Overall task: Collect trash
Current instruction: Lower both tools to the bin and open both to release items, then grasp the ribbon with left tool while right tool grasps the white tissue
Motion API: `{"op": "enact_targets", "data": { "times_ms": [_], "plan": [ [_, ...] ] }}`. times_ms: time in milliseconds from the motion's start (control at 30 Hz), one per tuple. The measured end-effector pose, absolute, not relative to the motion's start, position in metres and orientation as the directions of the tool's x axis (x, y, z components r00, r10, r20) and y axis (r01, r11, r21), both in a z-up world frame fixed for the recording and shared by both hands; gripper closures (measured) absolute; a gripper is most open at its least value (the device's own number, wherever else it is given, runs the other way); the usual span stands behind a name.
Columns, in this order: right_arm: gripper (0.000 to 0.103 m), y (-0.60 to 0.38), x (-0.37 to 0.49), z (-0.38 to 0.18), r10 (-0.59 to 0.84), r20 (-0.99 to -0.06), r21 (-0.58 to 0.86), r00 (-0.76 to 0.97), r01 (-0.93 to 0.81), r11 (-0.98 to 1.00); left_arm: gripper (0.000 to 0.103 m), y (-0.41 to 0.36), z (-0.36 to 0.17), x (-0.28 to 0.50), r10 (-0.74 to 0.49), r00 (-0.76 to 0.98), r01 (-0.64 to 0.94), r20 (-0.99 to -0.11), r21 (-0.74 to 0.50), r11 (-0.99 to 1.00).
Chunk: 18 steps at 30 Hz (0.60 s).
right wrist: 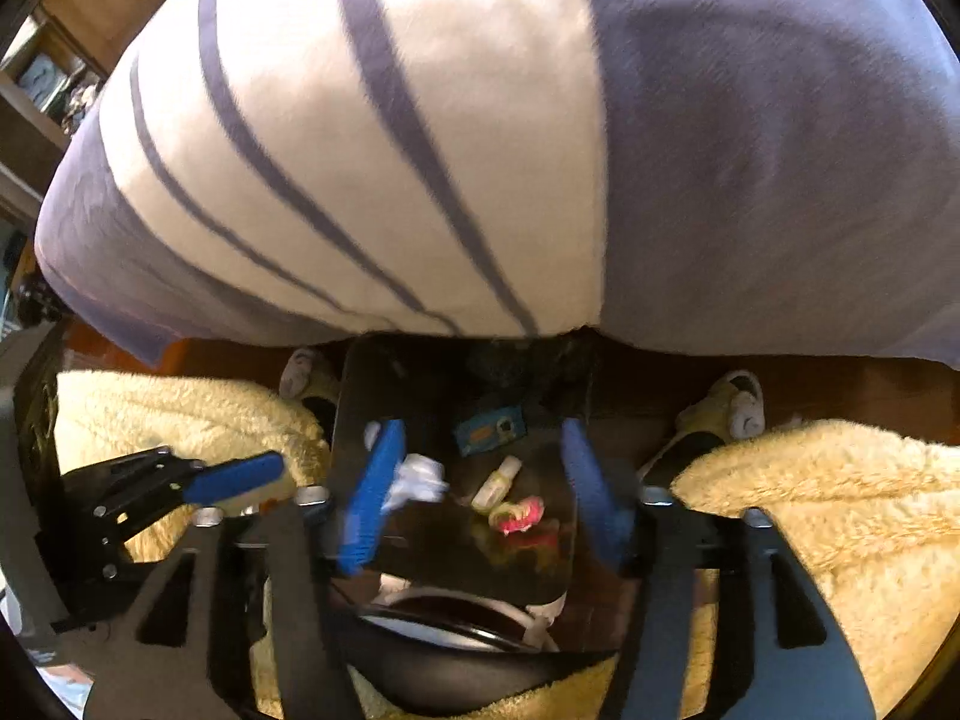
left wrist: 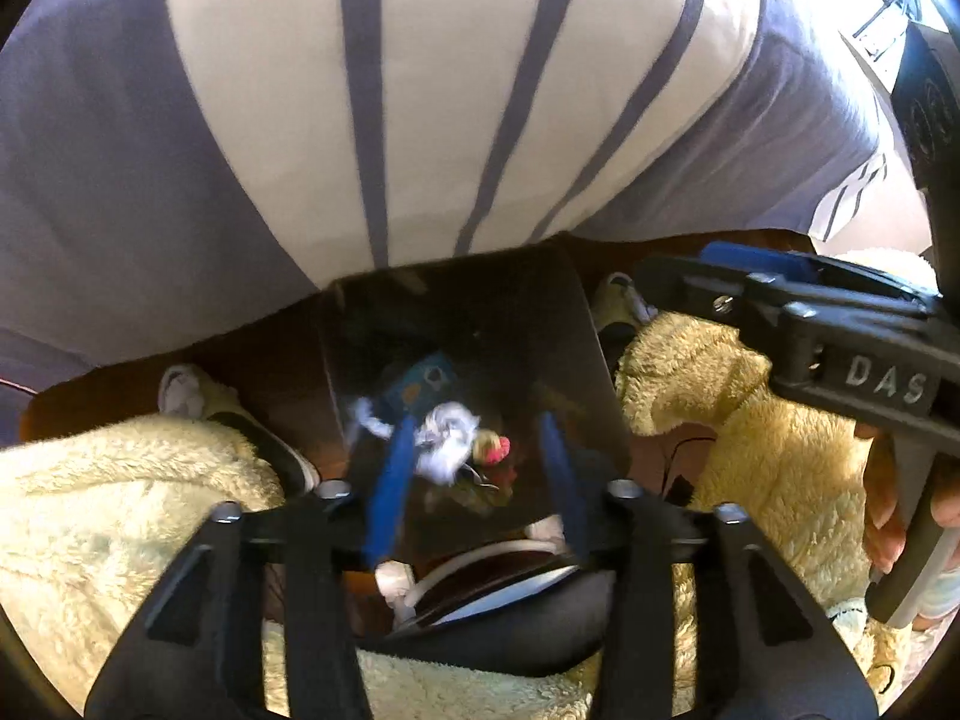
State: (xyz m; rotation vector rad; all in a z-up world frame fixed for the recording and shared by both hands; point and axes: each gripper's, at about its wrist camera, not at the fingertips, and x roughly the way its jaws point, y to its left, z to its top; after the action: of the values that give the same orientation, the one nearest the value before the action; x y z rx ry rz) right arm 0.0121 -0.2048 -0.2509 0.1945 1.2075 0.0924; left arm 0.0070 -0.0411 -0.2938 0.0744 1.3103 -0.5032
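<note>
A dark trash bin (left wrist: 576, 324) stands on the floor between the person's feet; it also shows in the right wrist view (right wrist: 354, 396). Inside lie a crumpled white tissue (left wrist: 444, 438) (right wrist: 420, 477), a pink and yellow wrapper (left wrist: 495, 447) (right wrist: 522, 513), a blue packet (left wrist: 423, 384) (right wrist: 489, 429) and a small pale bottle (right wrist: 498, 483). My left gripper (left wrist: 477, 474) is open and empty above the bin. My right gripper (right wrist: 480, 492) is open and empty above the bin too. The right gripper also shows at the right of the left wrist view (left wrist: 840, 300), and the left gripper at the left of the right wrist view (right wrist: 234, 480).
The person's striped shirt (left wrist: 420, 90) fills the upper half of both views. Fuzzy yellow trouser legs (left wrist: 90, 510) (right wrist: 840, 510) flank the bin, with slippered feet (left wrist: 180, 390) (right wrist: 732, 408) on the brown floor. A white cable and a black pouch (left wrist: 480, 618) hang below the grippers.
</note>
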Motion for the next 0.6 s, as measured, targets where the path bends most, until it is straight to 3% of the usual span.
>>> {"op": "enact_targets", "data": {
  "times_ms": [133,233,600],
  "plan": [
    [0.012,-0.214,0.010,-0.220,0.125,-0.885,0.163,0.448,0.046,0.986,0.030,-0.038,-0.267,0.009,-0.296,0.241,0.408,-0.924,-0.180,0.895],
    [0.006,-0.221,0.008,-0.187,0.078,-0.840,0.127,0.537,0.054,0.990,0.019,-0.032,-0.237,0.012,-0.290,0.327,0.410,-0.899,-0.141,0.901],
    [0.004,-0.248,0.059,-0.101,0.014,-0.717,0.102,0.697,0.085,0.991,0.012,-0.014,-0.135,0.059,-0.247,0.566,0.352,-0.787,-0.040,0.935]
  ]
}}
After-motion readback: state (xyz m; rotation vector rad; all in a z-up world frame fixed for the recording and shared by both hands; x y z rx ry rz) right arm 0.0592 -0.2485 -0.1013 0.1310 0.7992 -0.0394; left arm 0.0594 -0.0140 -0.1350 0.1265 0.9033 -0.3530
